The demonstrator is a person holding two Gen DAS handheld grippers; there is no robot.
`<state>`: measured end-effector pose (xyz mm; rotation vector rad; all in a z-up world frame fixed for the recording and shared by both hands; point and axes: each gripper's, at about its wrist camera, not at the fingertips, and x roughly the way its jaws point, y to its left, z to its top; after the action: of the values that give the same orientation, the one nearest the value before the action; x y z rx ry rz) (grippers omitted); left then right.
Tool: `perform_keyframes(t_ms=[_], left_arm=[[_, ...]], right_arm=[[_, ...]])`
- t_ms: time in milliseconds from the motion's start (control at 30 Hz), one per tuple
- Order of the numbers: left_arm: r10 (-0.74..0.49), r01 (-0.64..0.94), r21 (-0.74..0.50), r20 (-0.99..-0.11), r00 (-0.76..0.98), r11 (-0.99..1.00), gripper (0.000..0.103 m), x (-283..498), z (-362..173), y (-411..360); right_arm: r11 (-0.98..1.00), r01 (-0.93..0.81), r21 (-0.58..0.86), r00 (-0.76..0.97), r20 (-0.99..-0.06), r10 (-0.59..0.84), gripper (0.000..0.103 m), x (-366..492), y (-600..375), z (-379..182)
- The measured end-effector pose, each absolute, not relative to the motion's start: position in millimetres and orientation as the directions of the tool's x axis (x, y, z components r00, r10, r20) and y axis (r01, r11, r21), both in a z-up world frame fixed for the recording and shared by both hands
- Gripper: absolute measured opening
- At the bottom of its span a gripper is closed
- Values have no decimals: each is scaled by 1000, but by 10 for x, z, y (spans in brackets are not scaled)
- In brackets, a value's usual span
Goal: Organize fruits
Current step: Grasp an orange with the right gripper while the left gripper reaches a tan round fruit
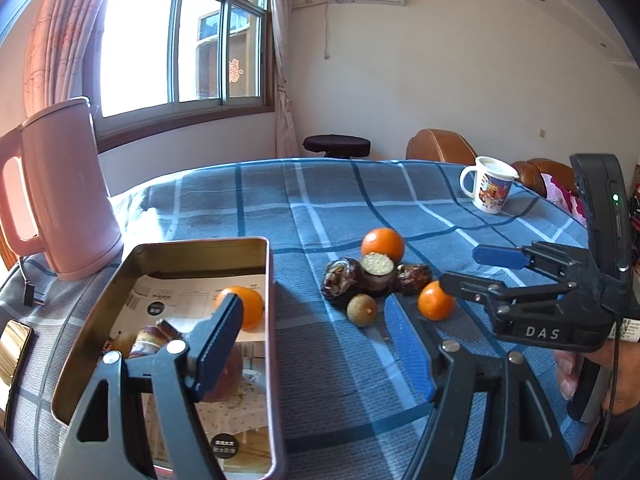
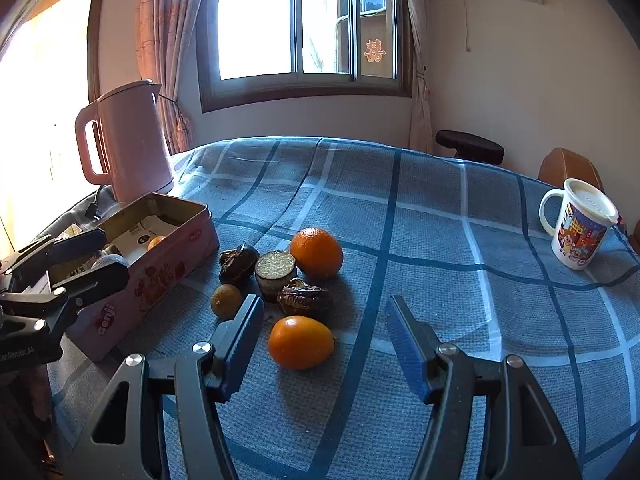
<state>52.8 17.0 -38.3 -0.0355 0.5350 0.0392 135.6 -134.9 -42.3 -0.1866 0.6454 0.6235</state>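
With my right claw [image 2: 324,344] released and straddling the nearest orange [image 2: 301,342] on the bench [image 2: 460,264], and my left claw [image 1: 316,344] released beside the tin [image 1: 200,246], I risk knocking it rolling.

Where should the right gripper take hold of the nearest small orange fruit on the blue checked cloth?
Grip the nearest orange fruit across its round middle, coming from the near side, where the cloth is bare. It lies a little left of centre between the right gripper's open fingers; the wrinkled dark fruit sits close behind.
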Motion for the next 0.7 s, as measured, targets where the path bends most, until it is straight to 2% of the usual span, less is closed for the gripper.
perform_keyframes(t_ms=[233, 267, 333, 400, 633, 667, 700], left_arm=[[18, -38, -28, -524, 851, 999, 76, 614, -393, 118], [13, -36, -33, -527, 850, 999, 76, 620, -396, 123], [10, -32, -34, -526, 850, 999, 76, 617, -397, 121], [1, -22, -33, -531, 847, 999, 76, 629, -402, 101], [-46, 38, -26, -572, 819, 999, 75, 708, -446, -38], [-45, 39, -23, -581, 813, 999, 73, 736, -458, -55], [-48, 44, -21, -589, 807, 999, 65, 764, -468, -71]], right_arm=[[775, -630, 57, 526, -703, 479, 64, 1466, -1210, -589], [777, -627, 58, 521, -710, 474, 62, 1480, -1201, -605], [774, -631, 55, 508, -724, 467, 48, 1495, -1176, -634], [776, -630, 45, 500, -741, 448, 46, 1510, -1141, -670], [813, -582, 17, 593, -675, 439, 46, 1411, -1274, -534], [825, -565, 16, 610, -666, 430, 46, 1409, -1307, -520], [836, -548, 17, 623, -659, 422, 46, 1416, -1339, -503]])
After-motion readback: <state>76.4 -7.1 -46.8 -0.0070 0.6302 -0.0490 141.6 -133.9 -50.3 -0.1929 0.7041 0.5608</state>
